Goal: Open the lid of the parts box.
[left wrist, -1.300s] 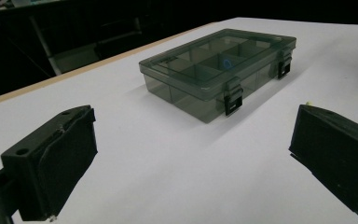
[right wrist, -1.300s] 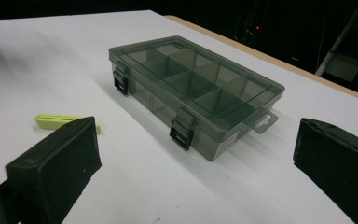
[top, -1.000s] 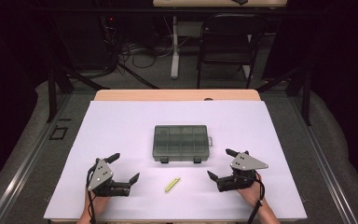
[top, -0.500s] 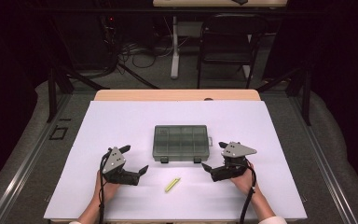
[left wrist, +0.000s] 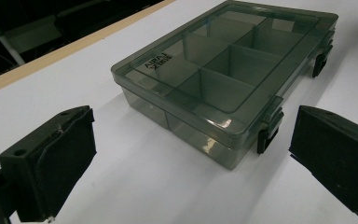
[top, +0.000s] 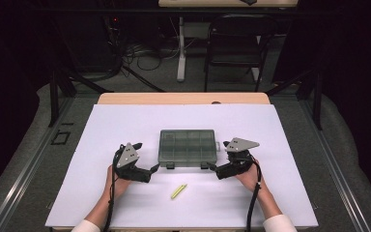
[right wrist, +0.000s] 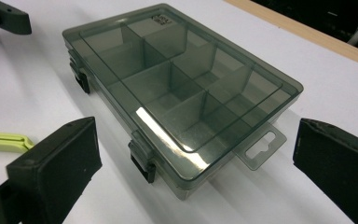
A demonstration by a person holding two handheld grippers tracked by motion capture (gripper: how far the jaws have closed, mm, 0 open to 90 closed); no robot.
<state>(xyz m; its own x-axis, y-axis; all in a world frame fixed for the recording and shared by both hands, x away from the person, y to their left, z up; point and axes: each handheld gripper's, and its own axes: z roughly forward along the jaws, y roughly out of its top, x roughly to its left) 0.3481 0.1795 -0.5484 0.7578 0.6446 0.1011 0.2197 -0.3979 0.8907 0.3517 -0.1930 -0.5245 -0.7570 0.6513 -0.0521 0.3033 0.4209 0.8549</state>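
Note:
A smoky see-through compartment box (top: 187,146) lies shut on the white table sheet (top: 270,130), its two black latches on the near side. My left gripper (top: 150,173) is open just off the box's near left corner; in the left gripper view the box (left wrist: 223,74) lies ahead between the wide-apart jaws of this gripper (left wrist: 191,149), with a latch (left wrist: 268,130) close by. My right gripper (top: 215,170) is open at the near right corner; the right gripper view has the box (right wrist: 177,88) between the jaws of that gripper (right wrist: 193,158). Neither gripper touches it.
A small yellow-green piece (top: 178,191) lies on the sheet in front of the box, between my hands, and it appears again (right wrist: 2,141) at the left edge of the right gripper view. A black chair (top: 234,43) and cables stand beyond the table's far wooden edge (top: 183,98).
Both grippers have moved forward and inward from the table's near edge to the box's near corners. The box and the yellow-green piece have not moved.

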